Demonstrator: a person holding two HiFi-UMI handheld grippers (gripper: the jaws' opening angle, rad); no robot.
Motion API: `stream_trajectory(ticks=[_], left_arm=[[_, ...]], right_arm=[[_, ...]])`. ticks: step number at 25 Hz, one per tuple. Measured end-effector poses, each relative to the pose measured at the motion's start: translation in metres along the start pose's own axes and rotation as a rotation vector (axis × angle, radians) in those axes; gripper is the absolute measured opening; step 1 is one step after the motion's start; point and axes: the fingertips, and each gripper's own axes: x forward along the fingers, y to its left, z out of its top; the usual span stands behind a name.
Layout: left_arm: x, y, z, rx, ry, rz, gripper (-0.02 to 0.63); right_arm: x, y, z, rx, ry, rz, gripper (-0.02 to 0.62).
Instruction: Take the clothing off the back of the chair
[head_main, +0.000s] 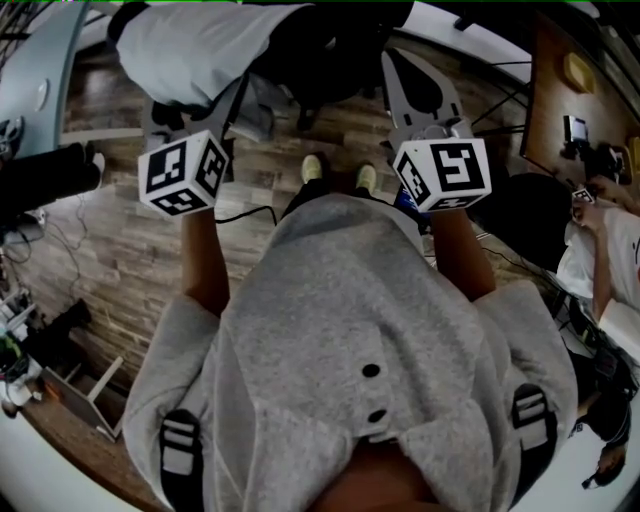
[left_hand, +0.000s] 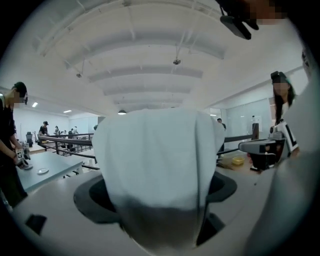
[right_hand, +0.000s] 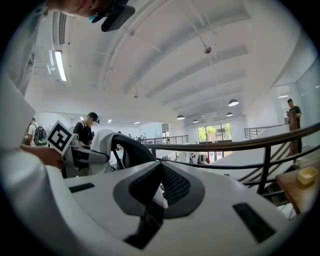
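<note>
Fingers, left gripper (left_hand: 157, 195): spread wide around white clothing (left_hand: 155, 155) on chair back (head_main: 310, 45) | right gripper (right_hand: 160, 172): closed together, empty

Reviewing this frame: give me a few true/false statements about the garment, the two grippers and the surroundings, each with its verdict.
1. The white garment stands between the jaws of the left gripper. True.
2. The right gripper grips the garment. False: its jaws are together with nothing between them.
3. The floor is made of wooden planks. True.
4. The garment lies on the floor. False: it hangs over the dark chair.
5. The person holding the grippers wears a black jacket. False: it is a grey hooded top.
</note>
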Motion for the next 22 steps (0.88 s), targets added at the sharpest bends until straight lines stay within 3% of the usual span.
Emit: stream_trajectory(ticks=[3, 5, 8, 12, 22], left_arm=[[-0.011, 0.003, 0.005, -0.003, 0.022, 0.033, 0.384], [-0.018, -0.003, 0.011, -0.008, 0.01, 0.025, 0.242], [-0.024, -0.012, 0.016, -0.023, -0.006, 0.022, 0.137], [-0.033, -0.028, 0.028, -0.013, -0.031, 0.008, 0.098], [-0.035, -0.068, 0.058, -0.004, -0.102, -0.095, 0.094]], right_arm=[[0.001, -0.003, -0.003, 0.013, 0.005, 0.003, 0.012], [0.002, -0.004, -0.004, 0.021, 0.004, 0.007, 0.012], [0.004, -0.002, -0.005, 0.029, -0.002, 0.015, 0.012], [-0.001, 0.0, -0.004, 0.032, -0.012, 0.025, 0.012], [-0.017, -0.025, 0.005, 0.038, -0.029, -0.022, 0.011]])
